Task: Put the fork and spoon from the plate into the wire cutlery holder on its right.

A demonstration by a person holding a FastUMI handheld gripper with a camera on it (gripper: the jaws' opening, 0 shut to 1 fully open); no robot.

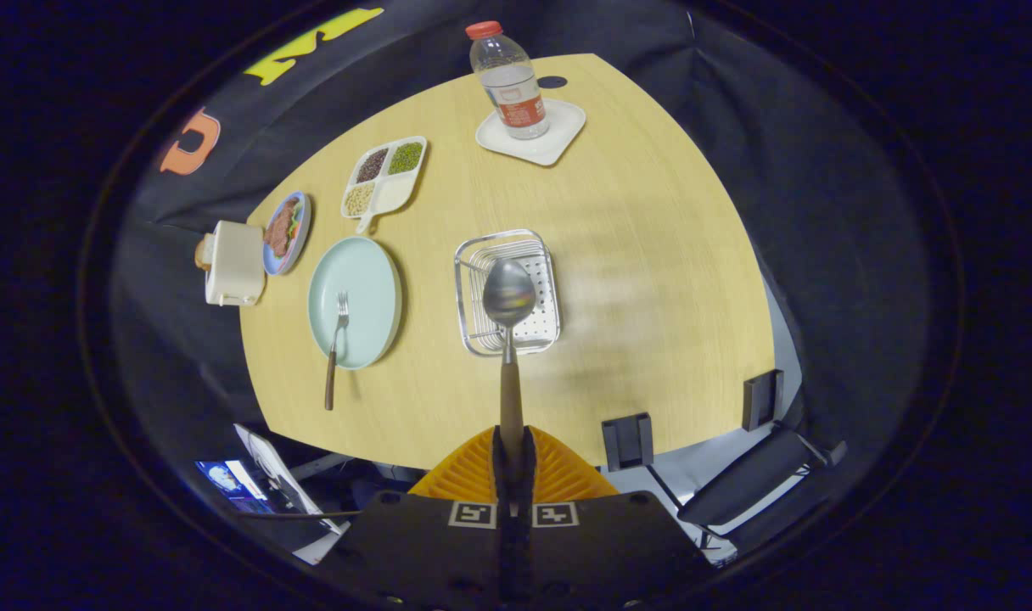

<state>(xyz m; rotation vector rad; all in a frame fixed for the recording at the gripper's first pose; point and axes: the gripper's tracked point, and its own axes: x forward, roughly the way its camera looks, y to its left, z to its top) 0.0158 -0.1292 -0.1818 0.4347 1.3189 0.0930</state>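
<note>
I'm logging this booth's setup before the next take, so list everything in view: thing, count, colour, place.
spoon: 1, silver bowl, brown handle, held between the fingers, bowl over the holder
wire cutlery holder: 1, silver, right of plate
plate: 1, pale green, left of holder
fork: 1, silver, brown handle, lying on plate, handle past its rim
divided dish: 1, white, holding beans, beyond plate
small plate: 1, blue, with food
toaster: 1, cream, table's left edge
bottle: 1, clear, red cap, on white tray
table: 1, light wood
gripper: 1, shut on spoon's handle
</note>
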